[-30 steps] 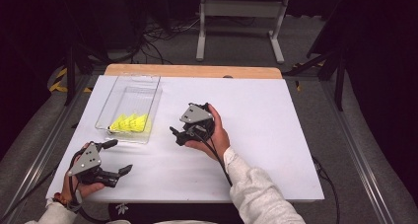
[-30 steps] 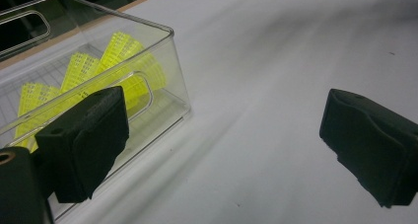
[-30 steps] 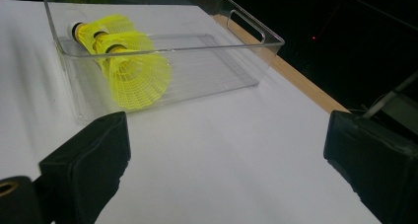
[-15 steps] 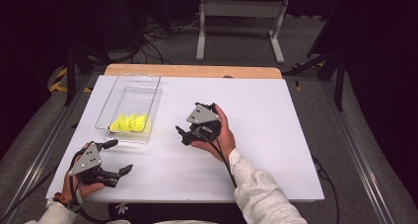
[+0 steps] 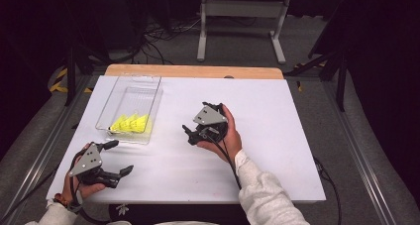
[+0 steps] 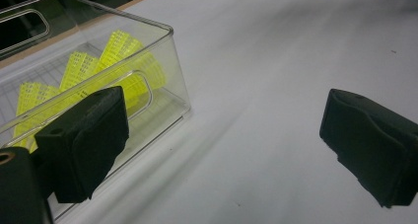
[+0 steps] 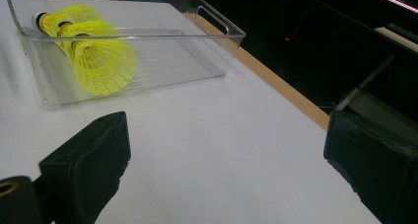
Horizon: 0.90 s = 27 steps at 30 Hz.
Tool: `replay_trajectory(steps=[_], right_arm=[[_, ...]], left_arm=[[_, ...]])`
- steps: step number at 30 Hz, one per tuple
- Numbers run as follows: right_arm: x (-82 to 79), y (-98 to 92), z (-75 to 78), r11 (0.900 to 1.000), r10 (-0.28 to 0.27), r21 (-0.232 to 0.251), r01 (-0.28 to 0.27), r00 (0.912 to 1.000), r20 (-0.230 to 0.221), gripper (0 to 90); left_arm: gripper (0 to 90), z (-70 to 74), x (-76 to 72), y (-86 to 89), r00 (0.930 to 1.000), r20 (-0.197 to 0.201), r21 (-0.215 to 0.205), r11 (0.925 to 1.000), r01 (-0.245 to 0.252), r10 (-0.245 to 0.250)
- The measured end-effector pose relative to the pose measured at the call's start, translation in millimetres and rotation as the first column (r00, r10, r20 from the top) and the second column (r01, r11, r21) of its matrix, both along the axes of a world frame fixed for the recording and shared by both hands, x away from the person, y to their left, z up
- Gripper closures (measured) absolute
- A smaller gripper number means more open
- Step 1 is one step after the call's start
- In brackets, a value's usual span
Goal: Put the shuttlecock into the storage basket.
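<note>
Already the yellow shuttlecocks (image 5: 130, 123) are lying together at the near end of the clear bin (image 5: 147, 89), which is sitting on the left part of the white table (image 5: 277, 136), and nothing loose is lying on the bare surface around it, so the gathering is looking finished or nearly so, with little left beyond drawing the hands away. Just right of the bin's near corner, the right gripper (image 5: 190, 134) is hovering over the middle of the table with its jaws standing wide apart and nothing between them; its own view is looking across at the shuttlecocks (image 7: 93, 56) through the bin wall (image 7: 217, 24). Nearer the front edge, the left gripper (image 5: 119, 157) is resting low by the bin's near end, its jaws likewise spread and holding nothing, and its own view is showing the shuttlecocks (image 6: 106, 66) just beyond the transparent wall (image 6: 167, 61). How many shuttlecocks are in the bin is proving hard to count, since they are overlapping and the plastic is blurring their outlines; at least three cork tips are showing in the right gripper view. Beyond the table, the floor and a metal stand (image 5: 240, 9) are fading into darkness, and the person's arms are running off the bottom of the high view.
</note>
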State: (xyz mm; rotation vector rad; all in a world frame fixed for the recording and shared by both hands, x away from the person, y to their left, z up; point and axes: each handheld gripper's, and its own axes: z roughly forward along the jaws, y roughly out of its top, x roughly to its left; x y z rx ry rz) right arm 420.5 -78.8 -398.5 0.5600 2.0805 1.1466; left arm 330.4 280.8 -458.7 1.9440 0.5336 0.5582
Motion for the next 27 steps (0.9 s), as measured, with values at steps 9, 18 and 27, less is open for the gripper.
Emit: replay_trajectory(steps=[9, 18, 27], right_arm=[[-4.2, -13.0, 2.3, 1.000, -0.015, -0.001, 0.015, 0.9998, 0.011, 4.4], [-6.9, -23.8, 2.6, 0.999, -0.035, -0.005, 0.035, 0.9992, 0.018, 4.4], [-9.8, -31.5, 1.7, 0.999, -0.044, -0.019, 0.045, 0.9988, 0.020, 4.4]], left_arm=[[5.6, 0.0, 0.0, 0.1, 1.0000, 0.000, 0.000, 1.0000, 0.001, -0.001], [5.5, 0.3, 0.1, 0.9, 1.0000, 0.004, -0.006, 1.0000, -0.004, 0.004], [5.5, 0.0, 0.1, 0.2, 1.0000, 0.000, -0.003, 1.0000, 0.000, 0.000]])
